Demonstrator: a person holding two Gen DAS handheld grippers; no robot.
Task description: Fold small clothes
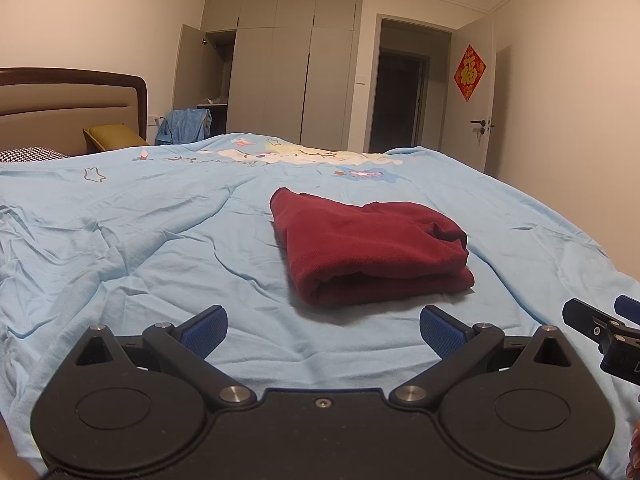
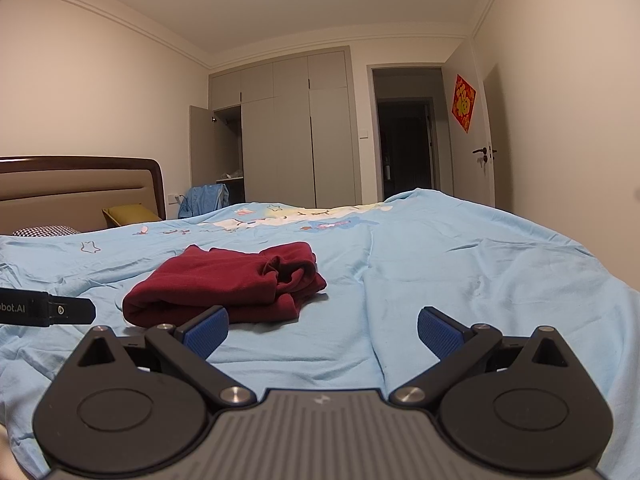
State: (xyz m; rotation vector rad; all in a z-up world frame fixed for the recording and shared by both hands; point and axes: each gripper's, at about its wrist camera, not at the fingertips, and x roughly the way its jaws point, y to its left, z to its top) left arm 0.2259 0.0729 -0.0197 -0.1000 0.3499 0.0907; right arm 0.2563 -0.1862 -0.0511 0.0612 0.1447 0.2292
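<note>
The light blue bedcover [image 1: 160, 240] lies open and wrinkled on all sides of the folded dark red garment [image 1: 372, 248], the one raised thing in the middle of the bed. Bare cover separates the garment from the left tongs [image 1: 323, 334], whose jaws stand wide apart with nothing between them. From the right wrist view the right tongs [image 2: 323, 334] are likewise spread and empty, their left pad [image 2: 206, 332] overlapping the garment's near edge; whether it touches cannot be told. To the garment's right the cover runs free to the bed's edge. At the far left a headboard [image 1: 72, 108] and pillows [image 1: 116, 138] close that end.
</note>
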